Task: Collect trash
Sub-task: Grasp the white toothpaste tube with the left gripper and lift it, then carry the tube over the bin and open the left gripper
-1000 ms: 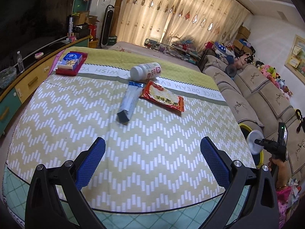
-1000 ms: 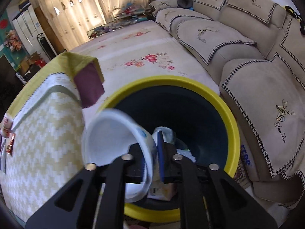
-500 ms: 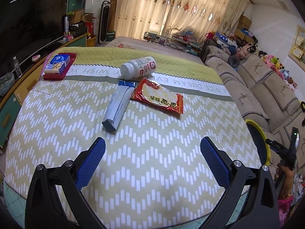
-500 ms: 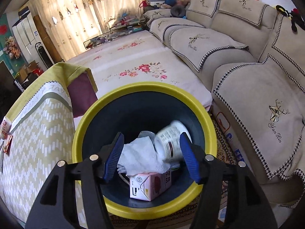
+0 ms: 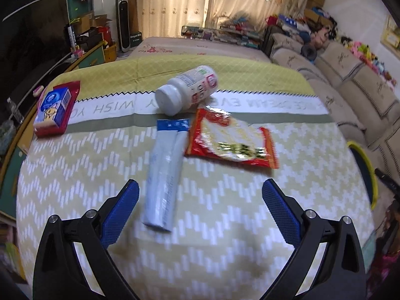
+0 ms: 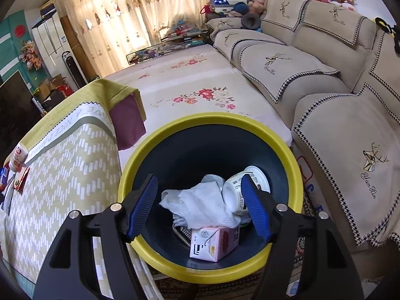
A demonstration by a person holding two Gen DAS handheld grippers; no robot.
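The left wrist view is smeared by motion: the print on the red snack packet (image 5: 232,142) and the grey tube (image 5: 165,175) cannot be read. The bin (image 5: 363,172) is cut by the counter (image 5: 225,237) edge there. In the right wrist view, crumpled paper (image 6: 197,206) hides part of the cup (image 6: 243,187) and whatever lies beneath the pink carton (image 6: 212,243).

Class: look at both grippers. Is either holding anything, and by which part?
Nothing is held. The left gripper is open above the table; the right gripper, just opened, is empty over the bin.

Tube (image 5: 165,175) on table (image 5: 225,225); bottle (image 5: 187,90) behind it, packet (image 5: 232,142) right; cup (image 6: 246,187), tissue (image 6: 200,205), carton (image 6: 212,243) in bin (image 6: 210,122).
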